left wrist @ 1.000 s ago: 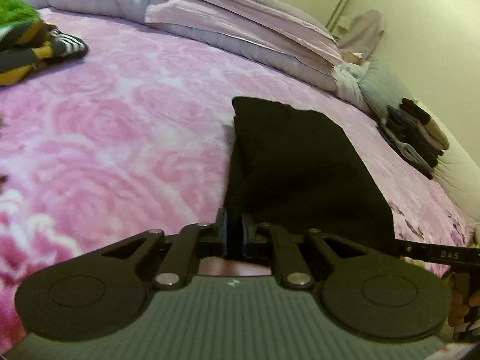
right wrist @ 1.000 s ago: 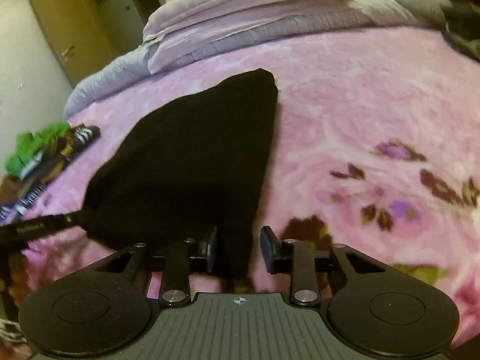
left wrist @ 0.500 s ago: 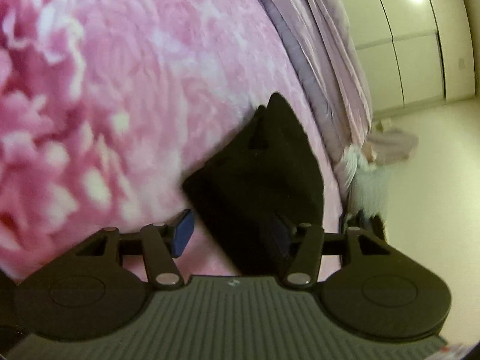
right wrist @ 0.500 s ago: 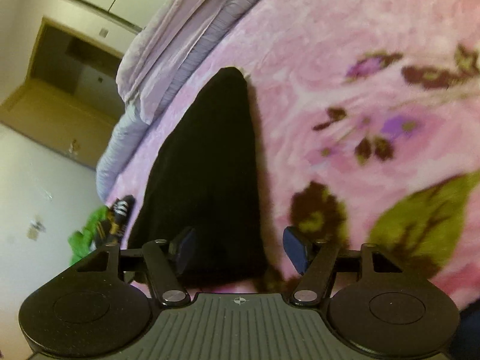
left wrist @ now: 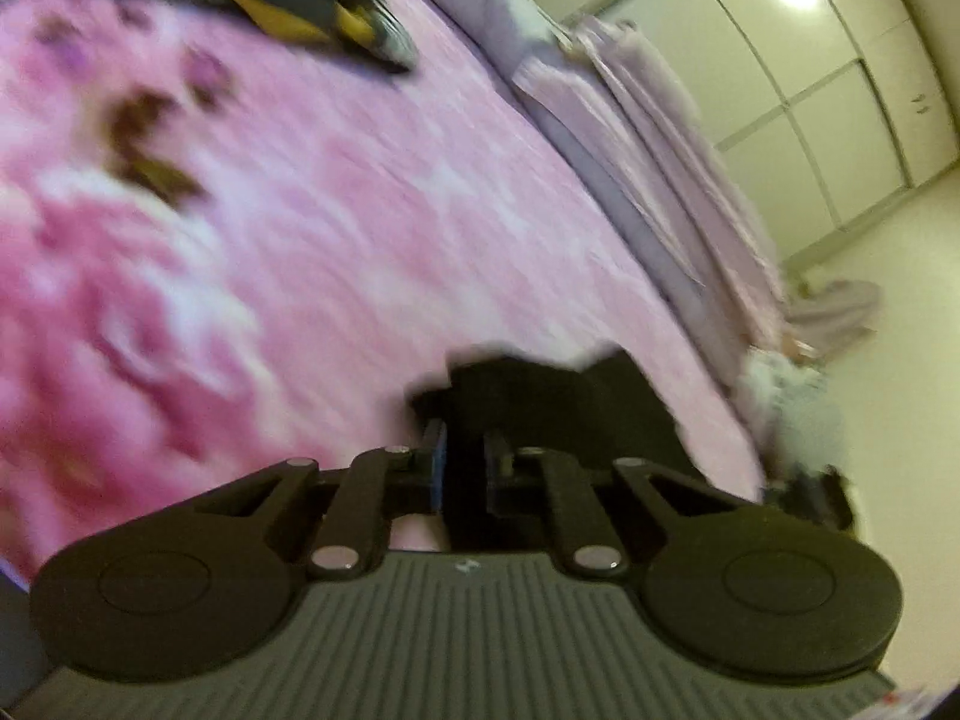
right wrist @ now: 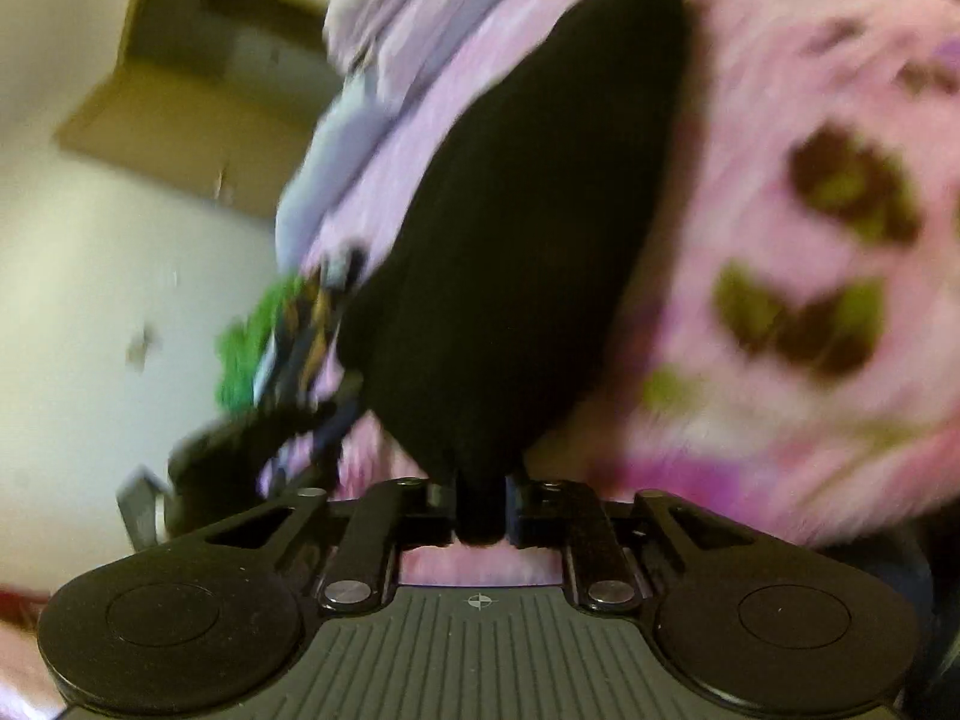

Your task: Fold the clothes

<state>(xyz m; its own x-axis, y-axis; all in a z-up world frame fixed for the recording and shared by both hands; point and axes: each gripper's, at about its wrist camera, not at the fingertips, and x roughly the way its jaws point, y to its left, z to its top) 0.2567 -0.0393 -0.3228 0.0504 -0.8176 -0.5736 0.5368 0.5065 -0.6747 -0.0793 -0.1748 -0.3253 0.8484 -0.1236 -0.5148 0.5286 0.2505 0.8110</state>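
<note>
Both claws pinched near corners of the black garment (right wrist: pixel 516 252): left gripper (left wrist: pixel 465 471) clamped, right gripper (right wrist: pixel 480 501) closing; cloth looked soft, limp.

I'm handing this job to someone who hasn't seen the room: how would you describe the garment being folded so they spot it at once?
Start at the bed with the pink floral blanket. On it lies the black garment, plain and dark, its near end pinched in both grippers. Unlike the green, yellow and striped clothes pile at the blanket's edge, it has no colour or pattern.
</note>
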